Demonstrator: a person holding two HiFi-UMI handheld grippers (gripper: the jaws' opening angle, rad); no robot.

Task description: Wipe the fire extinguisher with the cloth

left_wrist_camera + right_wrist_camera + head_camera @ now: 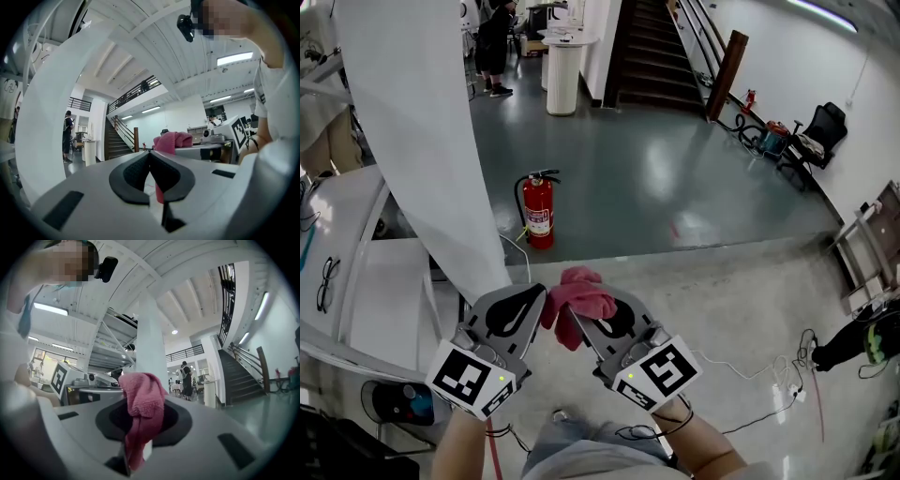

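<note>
**Cloth clamped in the right gripper, extinguisher well beyond it**

In the head view the right gripper [581, 323] is closed on the pink cloth [579, 292]. The cloth bunches up in a soft lump over the jaw tips. The right gripper view confirms it: the cloth [143, 394] lies folded over the tips of the right gripper [140, 404], and a tail of it runs down between the dark pads.

The left gripper [534, 300] sits just left of the cloth, at about the same near distance. Its own view shows the left gripper [150, 154] with the jaw tips pressed together and nothing clamped at the tips. A thin red sliver shows in the gap lower down, but I cannot tell what it is. From there the cloth [172, 140] appears to the right, on top of the other gripper.

The red fire extinguisher [538, 214] stands upright on the dark glossy floor [675, 159], well apart from both grippers and farther out. It has a black hose curving from its head and a pale label on its body. A broad white pillar [412, 122] rises to its left. A dark staircase [652, 52] climbs at the far end of the room.
</note>
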